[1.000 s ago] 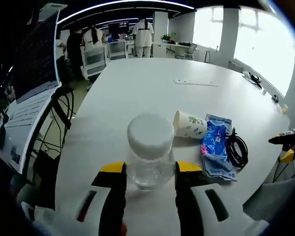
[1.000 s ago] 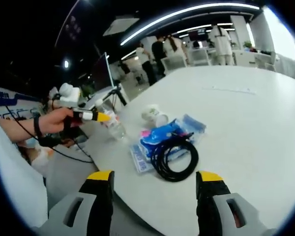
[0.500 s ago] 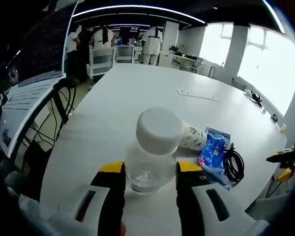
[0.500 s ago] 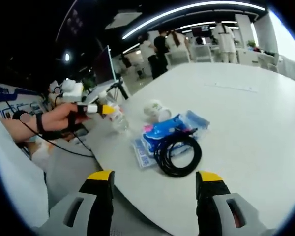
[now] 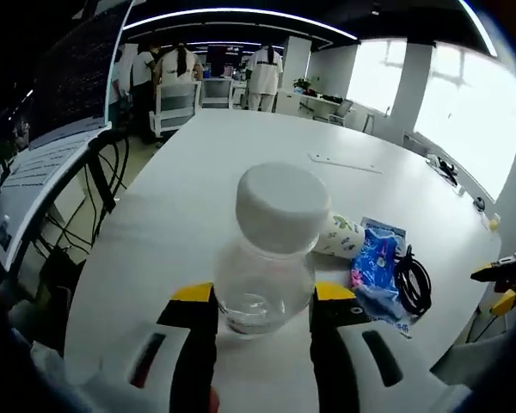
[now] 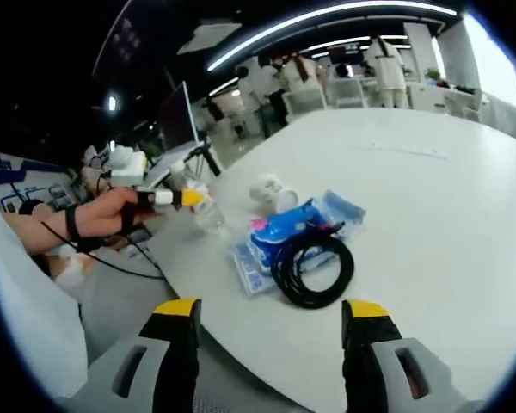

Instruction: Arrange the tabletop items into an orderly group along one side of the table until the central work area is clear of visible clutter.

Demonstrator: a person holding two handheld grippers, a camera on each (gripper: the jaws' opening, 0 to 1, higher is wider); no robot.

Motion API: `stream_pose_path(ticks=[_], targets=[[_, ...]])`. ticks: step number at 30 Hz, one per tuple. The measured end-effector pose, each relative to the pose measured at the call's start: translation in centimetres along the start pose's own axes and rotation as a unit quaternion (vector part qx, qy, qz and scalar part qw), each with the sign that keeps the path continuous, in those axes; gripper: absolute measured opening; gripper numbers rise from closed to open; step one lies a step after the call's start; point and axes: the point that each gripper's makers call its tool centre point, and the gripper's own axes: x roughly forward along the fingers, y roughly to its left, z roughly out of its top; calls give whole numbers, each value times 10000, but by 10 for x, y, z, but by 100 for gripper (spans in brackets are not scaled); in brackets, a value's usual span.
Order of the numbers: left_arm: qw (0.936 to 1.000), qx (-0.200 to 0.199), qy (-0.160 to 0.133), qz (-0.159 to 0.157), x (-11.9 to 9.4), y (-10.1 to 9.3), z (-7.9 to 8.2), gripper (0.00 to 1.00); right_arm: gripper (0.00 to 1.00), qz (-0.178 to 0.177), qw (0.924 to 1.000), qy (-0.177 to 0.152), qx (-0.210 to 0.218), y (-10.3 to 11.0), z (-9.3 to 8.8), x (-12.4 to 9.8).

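A clear plastic bottle (image 5: 265,262) with a white cap stands between my left gripper's (image 5: 262,299) yellow-tipped jaws, which are shut on its lower body. It leans slightly toward the camera. To its right lie a paper cup (image 5: 340,237) on its side, a blue packet (image 5: 374,265) and a coiled black cable (image 5: 413,280). In the right gripper view, my right gripper (image 6: 271,314) is open and empty, just short of the table's near edge, with the cable (image 6: 314,267), packet (image 6: 284,232) and cup (image 6: 271,191) beyond it. A hand holds the left gripper (image 6: 176,198) with the bottle (image 6: 208,213) at the table's left edge.
The white table (image 5: 241,146) stretches far back, with a thin white strip (image 5: 344,163) lying on it. A monitor (image 5: 64,86) and cables stand off its left side. People stand by desks at the far end.
The bottle's cap has come nearer and higher in the left gripper view, and the bottle leans more. The right gripper view has hardly shifted.
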Motion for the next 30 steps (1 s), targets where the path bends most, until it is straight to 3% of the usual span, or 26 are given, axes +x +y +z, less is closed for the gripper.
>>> stream_pose_path(ticks=[12, 22, 30], targets=[[10000, -43, 78, -19, 4, 0, -5, 39, 70, -83, 9999, 92, -5, 0, -3, -1], [10000, 33, 82, -42, 27, 8, 19, 39, 70, -86, 10000, 15, 16, 3, 8, 7], [9999, 20, 123, -64, 52, 13, 41, 39, 70, -96, 9999, 21, 90, 3, 6, 6]])
